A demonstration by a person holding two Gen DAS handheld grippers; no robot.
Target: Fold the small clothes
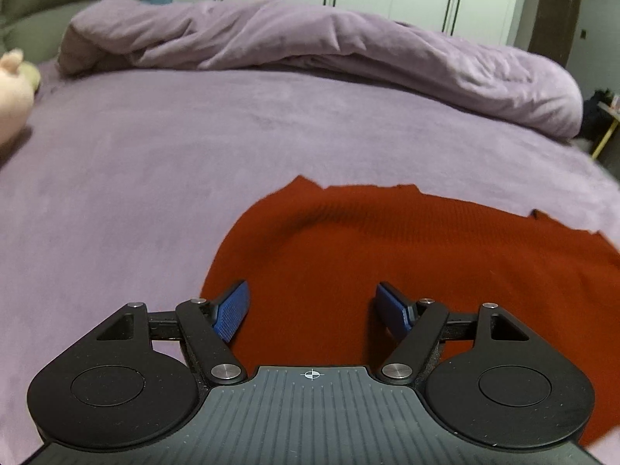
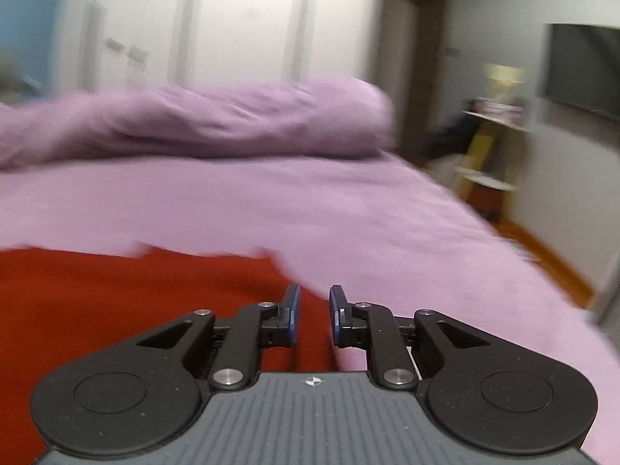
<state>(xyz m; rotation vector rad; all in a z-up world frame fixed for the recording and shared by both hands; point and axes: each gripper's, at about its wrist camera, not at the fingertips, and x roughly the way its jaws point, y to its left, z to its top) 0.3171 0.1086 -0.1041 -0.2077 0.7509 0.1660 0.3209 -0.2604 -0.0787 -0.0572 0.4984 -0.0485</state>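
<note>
- Red ribbed knit garment (image 1: 407, 255) lies spread flat on the lilac plush bedspread (image 1: 155, 162), near side of the bed, well short of the bunched lilac duvet (image 1: 310, 38).
- Left gripper (image 1: 312, 306): jaws spread wide, nothing held; it hangs over the garment's left part, rounded left edge just outside its left finger.
- Right gripper (image 2: 314, 316): jaws narrowly parted, empty, straddling the garment's right edge; cloth lies left, bare bedspread right.
- Long axis appears to run left–right across both views.
- Right is likely better placed for an edge pinch.
- Cloth looks smooth, one shallow crease; far edge jagged. Right view is motion-blurred.
</note>
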